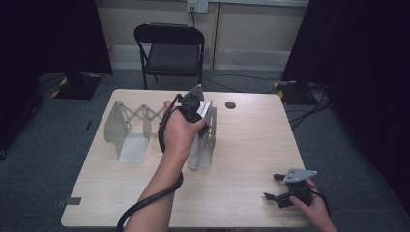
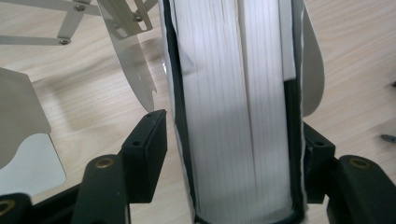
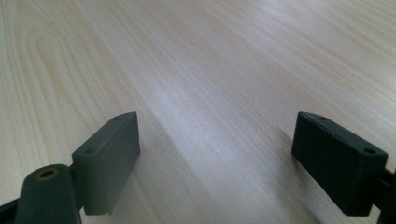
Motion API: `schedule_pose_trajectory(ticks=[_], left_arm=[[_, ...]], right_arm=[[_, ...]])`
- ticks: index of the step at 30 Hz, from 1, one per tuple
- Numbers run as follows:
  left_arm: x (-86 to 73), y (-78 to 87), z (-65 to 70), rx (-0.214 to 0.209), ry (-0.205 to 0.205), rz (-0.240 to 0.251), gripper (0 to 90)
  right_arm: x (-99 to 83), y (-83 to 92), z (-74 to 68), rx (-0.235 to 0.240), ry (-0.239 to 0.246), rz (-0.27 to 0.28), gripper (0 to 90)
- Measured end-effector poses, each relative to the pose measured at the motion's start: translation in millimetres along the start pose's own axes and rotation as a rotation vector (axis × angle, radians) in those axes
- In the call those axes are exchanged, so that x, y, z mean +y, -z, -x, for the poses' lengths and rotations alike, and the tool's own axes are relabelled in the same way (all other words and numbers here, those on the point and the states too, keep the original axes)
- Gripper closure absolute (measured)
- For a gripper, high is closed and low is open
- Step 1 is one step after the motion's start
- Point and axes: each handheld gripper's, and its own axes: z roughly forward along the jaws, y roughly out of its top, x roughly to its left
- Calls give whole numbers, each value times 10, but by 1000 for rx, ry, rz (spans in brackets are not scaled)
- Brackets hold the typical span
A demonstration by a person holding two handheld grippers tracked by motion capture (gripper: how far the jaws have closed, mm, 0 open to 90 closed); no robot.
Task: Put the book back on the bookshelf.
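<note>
Book [image 2: 233, 116] stands upright mid-frame in the expandable rack [image 2: 126, 70]; my left gripper [image 2: 233, 144] straddles it, jaws loosened, while my right gripper [image 3: 215, 154] gapes lower right.

The high view looks forward and down from above the person's side, taking in the whole table [image 1: 241, 145]. The left gripper [image 2: 233, 144] view sits very close to a book [image 2: 233, 116] between its jaws, beside the expanding book rack [image 2: 126, 60], which the high view shares. The right gripper [image 3: 217, 154] view skims low over bare tabletop just ahead.
</note>
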Motion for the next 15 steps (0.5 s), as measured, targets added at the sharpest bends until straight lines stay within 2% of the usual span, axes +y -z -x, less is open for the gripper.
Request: schedule_pose_trajectory(ticks=[5,6,15], left_arm=[[-52,20,2,-11,-20,14,370],[-59,26,-7,-11,-35,16,370],[-140,11,-39,-28,-52,30,336]], right_arm=[[0,0,0,0,0,0,146],[0,0,1,0,0,0,146],[0,0,-1,-1,-2,1,146]])
